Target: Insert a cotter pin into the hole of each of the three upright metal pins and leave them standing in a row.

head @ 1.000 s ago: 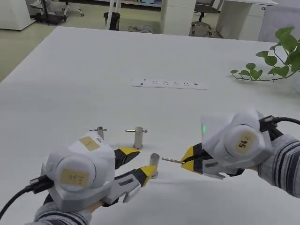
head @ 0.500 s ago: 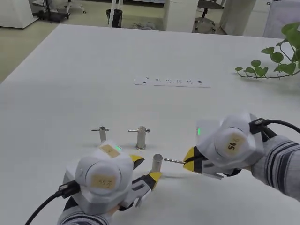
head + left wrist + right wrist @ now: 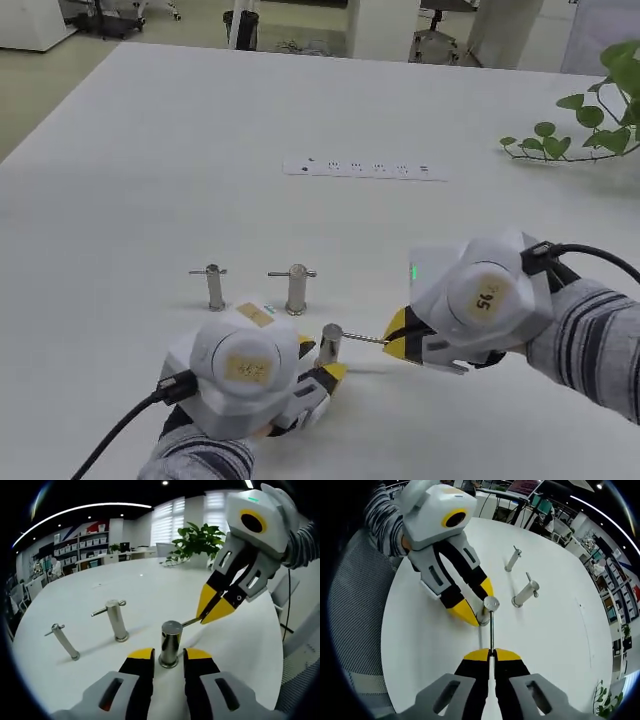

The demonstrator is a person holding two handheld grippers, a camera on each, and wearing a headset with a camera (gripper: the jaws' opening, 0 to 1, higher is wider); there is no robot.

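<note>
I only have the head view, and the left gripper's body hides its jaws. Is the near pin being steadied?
Observer: In the left gripper view, the jaws of the left gripper sit close on either side of the near pin at its base; contact I can't confirm.
Operator: Is the cotter pin through?
Observer: Not visibly. In the right gripper view, the right gripper clamps the cotter pin, its tip at the pin's top; no end emerges beyond.

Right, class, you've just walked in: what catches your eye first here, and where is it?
Two white, yellow-tipped tools meet near the front of the white table: the right tool pinches a thin cotter pin, its tip at the top of a metal pin that the left tool clasps at the base. Behind them stand a far-left pin and a middle pin, each already crossed by a cotter pin.
</note>
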